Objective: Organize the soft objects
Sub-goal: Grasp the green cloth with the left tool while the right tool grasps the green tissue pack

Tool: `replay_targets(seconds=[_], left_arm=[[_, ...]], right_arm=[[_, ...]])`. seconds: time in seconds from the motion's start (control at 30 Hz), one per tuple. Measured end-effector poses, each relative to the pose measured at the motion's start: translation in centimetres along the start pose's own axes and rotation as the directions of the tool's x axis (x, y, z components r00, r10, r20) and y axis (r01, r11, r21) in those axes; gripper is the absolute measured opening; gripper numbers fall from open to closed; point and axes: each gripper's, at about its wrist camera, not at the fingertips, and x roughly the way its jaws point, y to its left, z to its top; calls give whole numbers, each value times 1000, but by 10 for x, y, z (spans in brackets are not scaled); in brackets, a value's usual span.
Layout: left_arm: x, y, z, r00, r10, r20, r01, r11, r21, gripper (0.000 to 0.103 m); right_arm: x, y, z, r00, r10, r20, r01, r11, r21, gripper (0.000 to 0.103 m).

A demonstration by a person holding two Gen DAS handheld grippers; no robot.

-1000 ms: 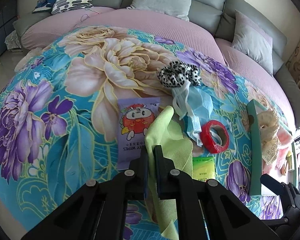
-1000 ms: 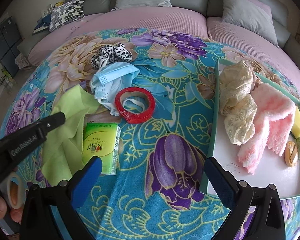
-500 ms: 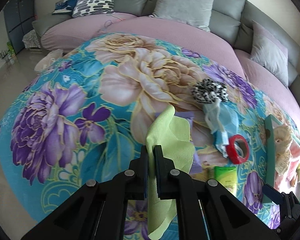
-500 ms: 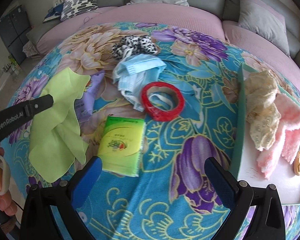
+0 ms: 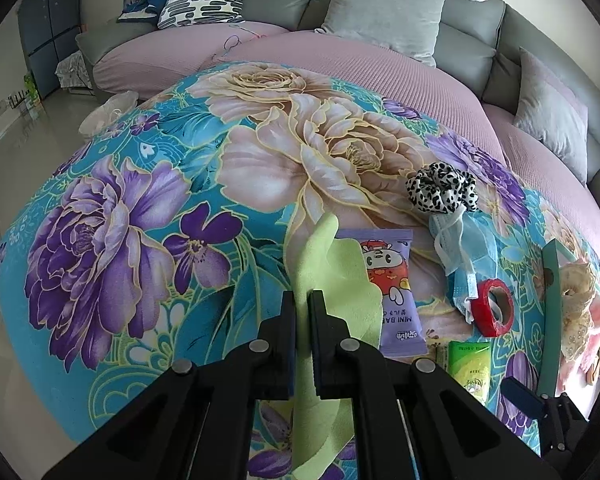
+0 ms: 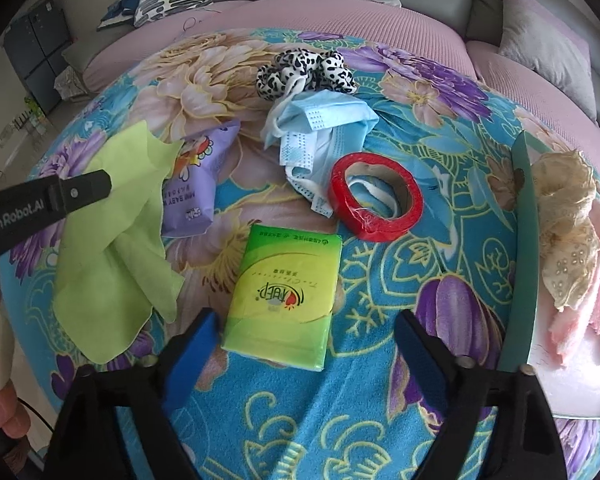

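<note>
Two tools are at work: the left tool (image 5: 302, 308) is clamped on the green cloth (image 6: 116, 240), now lifted clear of the wipes pack (image 6: 196, 184), while the right tool (image 6: 306, 344), its jaws closing, is lowered around the tissue pack (image 6: 286, 296), not yet gripped. Both seem bound for the tray (image 6: 526, 240).

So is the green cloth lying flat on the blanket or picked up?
Picked up. The green cloth hangs crumpled from the shut left gripper, its fingers pinching it above the blanket.
</note>
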Motion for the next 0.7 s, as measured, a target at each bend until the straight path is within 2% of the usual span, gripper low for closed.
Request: replay_targets(seconds=[0.1,0.2,0.27,0.3,0.53,0.7], left_arm=[[3,1,1,1000,2,-5,-2,1000,-3,6],[5,1,1,1000,4,-9,-4,1000,-3,6],[6,1,1,1000,4,-10,-4,1000,-2,6],[6,1,1,1000,3,-10,-3,1000,-1,6],[6,0,2,1000,4,-7,-4,1000,7,6],[-2,-1,3,1000,-7,24,6,1000,4,6]], right_arm=[[2,-1,1,1000,5,-1,-5,1000,4,78],[2,-1,1,1000,10,6,-10,1000,4,65],[1,-1,2,1000,10,12,-10,1000,3,53],[0,-2,2,1000,8,13,-8,1000,5,50],[-1,-5,3,1000,24,18,-24,1000,15,50],[-7,-8,2,998,39,41,-40,999,26,50]])
